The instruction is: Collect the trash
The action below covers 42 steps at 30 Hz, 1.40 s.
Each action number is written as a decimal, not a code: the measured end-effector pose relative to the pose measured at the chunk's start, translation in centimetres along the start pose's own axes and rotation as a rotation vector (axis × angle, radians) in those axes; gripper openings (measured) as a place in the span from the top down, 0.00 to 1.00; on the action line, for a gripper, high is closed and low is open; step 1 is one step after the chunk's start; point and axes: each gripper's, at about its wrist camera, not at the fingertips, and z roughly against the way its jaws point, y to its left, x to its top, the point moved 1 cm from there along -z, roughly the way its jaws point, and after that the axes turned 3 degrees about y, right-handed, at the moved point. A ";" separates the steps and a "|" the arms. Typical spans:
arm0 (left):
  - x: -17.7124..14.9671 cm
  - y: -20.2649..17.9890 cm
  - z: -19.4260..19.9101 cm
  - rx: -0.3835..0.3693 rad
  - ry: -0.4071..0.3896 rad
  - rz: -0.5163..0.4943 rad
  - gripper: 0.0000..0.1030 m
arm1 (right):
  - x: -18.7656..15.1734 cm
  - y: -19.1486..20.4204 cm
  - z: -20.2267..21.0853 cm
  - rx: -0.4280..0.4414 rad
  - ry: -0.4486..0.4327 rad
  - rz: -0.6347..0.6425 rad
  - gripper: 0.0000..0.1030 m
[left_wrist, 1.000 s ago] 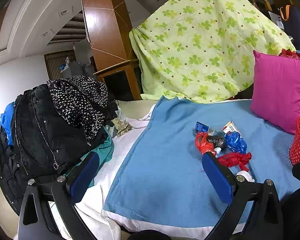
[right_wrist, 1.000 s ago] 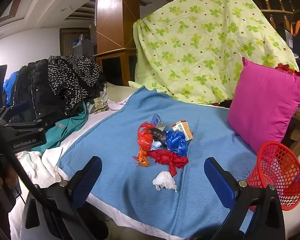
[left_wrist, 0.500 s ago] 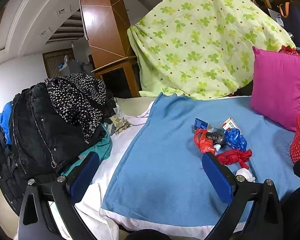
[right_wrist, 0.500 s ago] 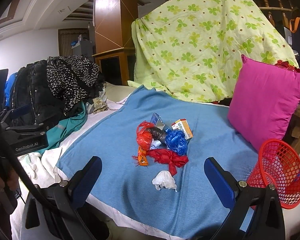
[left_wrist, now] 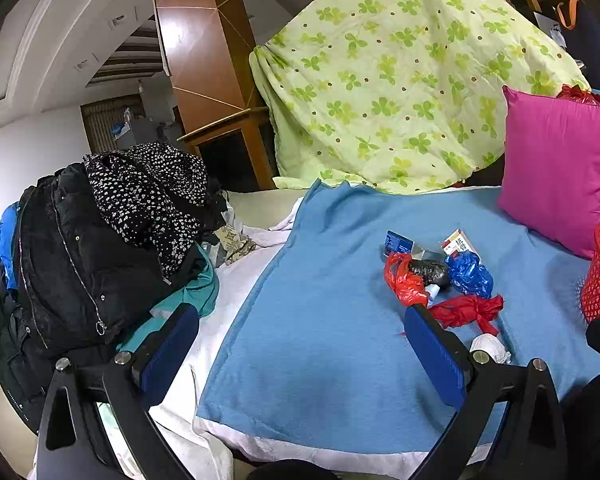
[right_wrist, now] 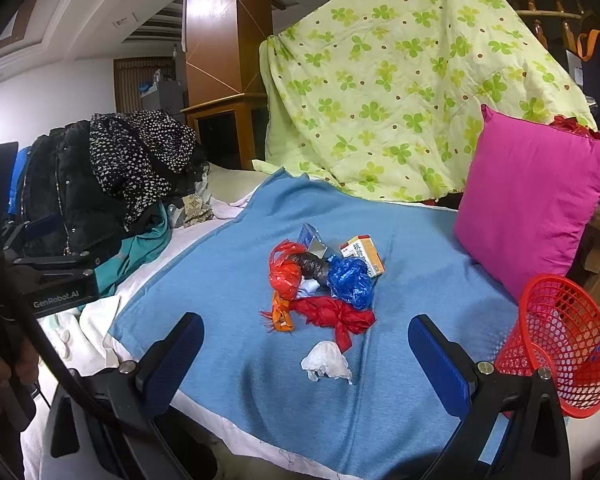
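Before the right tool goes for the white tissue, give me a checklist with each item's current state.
1. Right tool open and holding nothing: ok.
2. Left tool open and holding nothing: ok.
3. White tissue lies apart from the other scraps, between the right tool's fingers in view: ok.
4. Red basket has its open mouth showing: ok.
5. Basket steady: cannot tell; it sits tilted at the blue blanket's edge.
6. Red bag close behind the tissue, might snag: cannot tell.
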 end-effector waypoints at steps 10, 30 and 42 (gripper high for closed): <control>0.1 -0.3 -0.8 -0.002 0.012 -0.004 0.01 | -0.1 -0.4 -0.7 0.005 0.066 -0.026 0.00; 0.2 -1.2 -4.6 -0.007 0.067 -0.003 0.01 | 0.2 -1.4 -4.6 0.010 0.045 0.003 0.00; -0.5 -2.6 -8.8 -0.023 0.119 -0.024 0.01 | -1.2 -3.2 -9.3 0.028 0.110 -0.006 0.00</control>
